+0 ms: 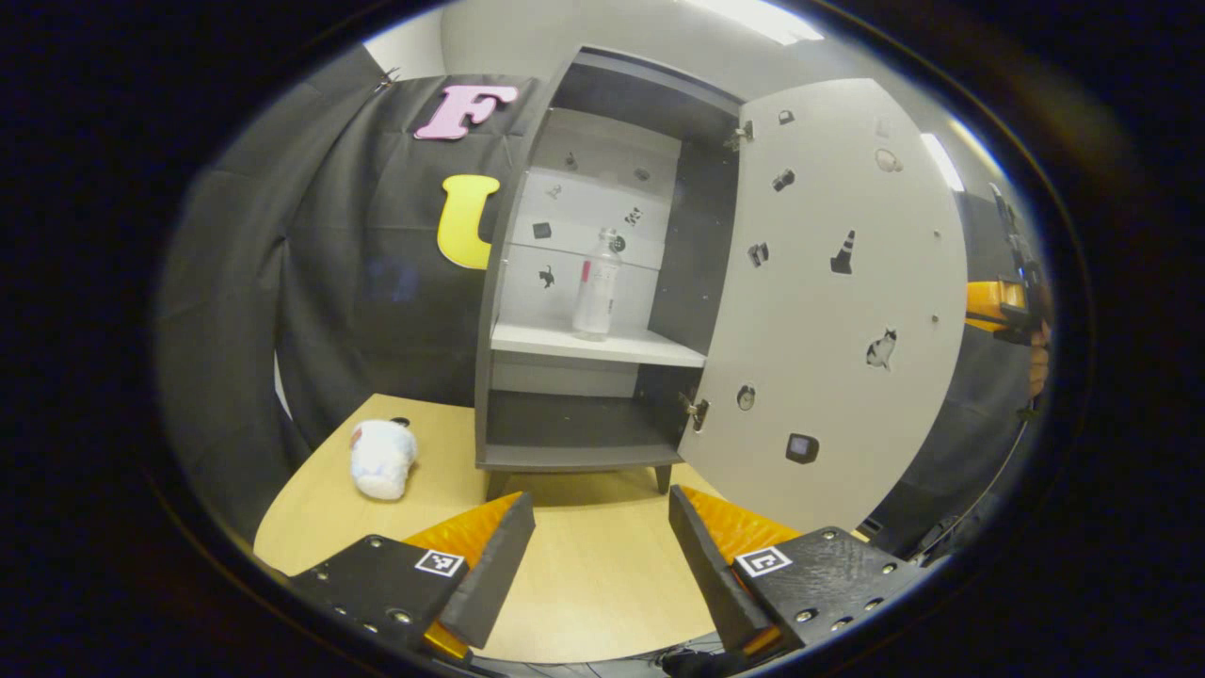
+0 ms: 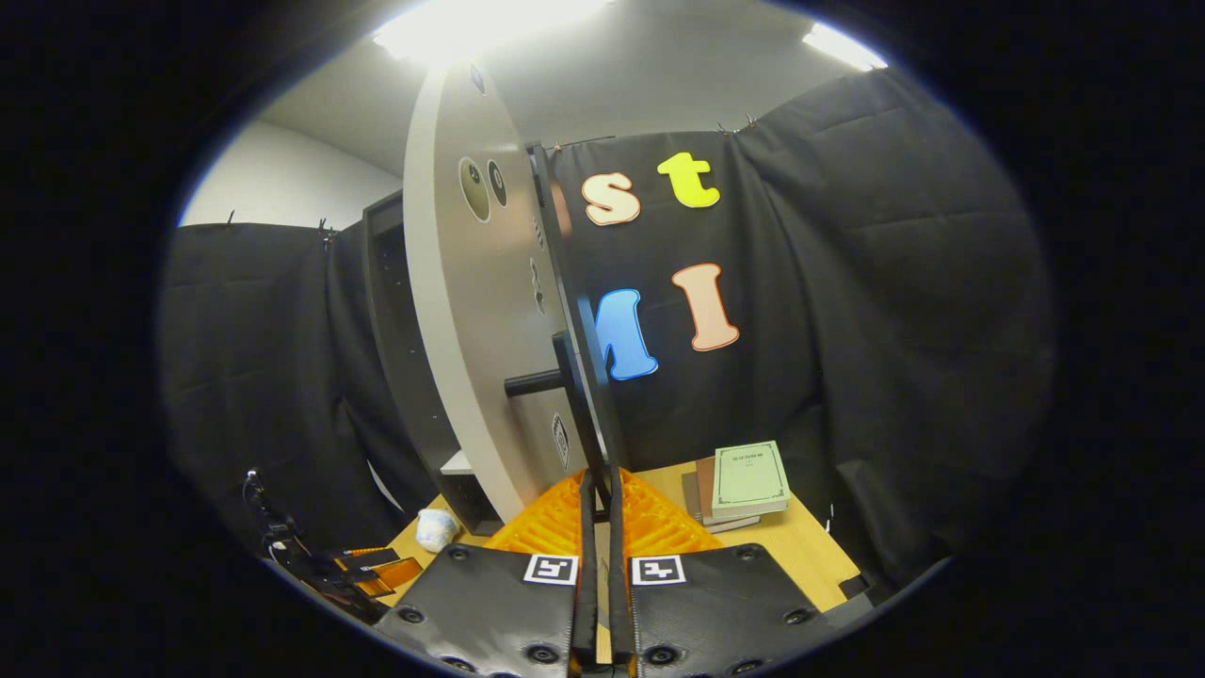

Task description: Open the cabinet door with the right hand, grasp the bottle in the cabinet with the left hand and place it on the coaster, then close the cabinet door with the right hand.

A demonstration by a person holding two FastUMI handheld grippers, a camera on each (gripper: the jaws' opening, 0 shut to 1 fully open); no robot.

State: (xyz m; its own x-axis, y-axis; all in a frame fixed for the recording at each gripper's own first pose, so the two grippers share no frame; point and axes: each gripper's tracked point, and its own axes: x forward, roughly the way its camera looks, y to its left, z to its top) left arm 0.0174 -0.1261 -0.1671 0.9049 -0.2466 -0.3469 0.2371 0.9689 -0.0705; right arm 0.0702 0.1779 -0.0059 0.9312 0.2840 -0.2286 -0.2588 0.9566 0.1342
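The grey cabinet door (image 1: 828,311) stands wide, its edge pinched between the right gripper (image 2: 599,527) fingers. The clear plastic bottle (image 1: 597,284) stands upright on the white shelf (image 1: 602,345). The left gripper (image 1: 601,556), spread open above the wooden table (image 1: 593,584), should advance level, straddling the bottle's middle before clenching.

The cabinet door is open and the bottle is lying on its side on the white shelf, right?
Not quite. The cabinet door is open, but the bottle is standing upright on the white shelf, not lying on its side. The left gripper view shows this, with the left gripper open in front of it.
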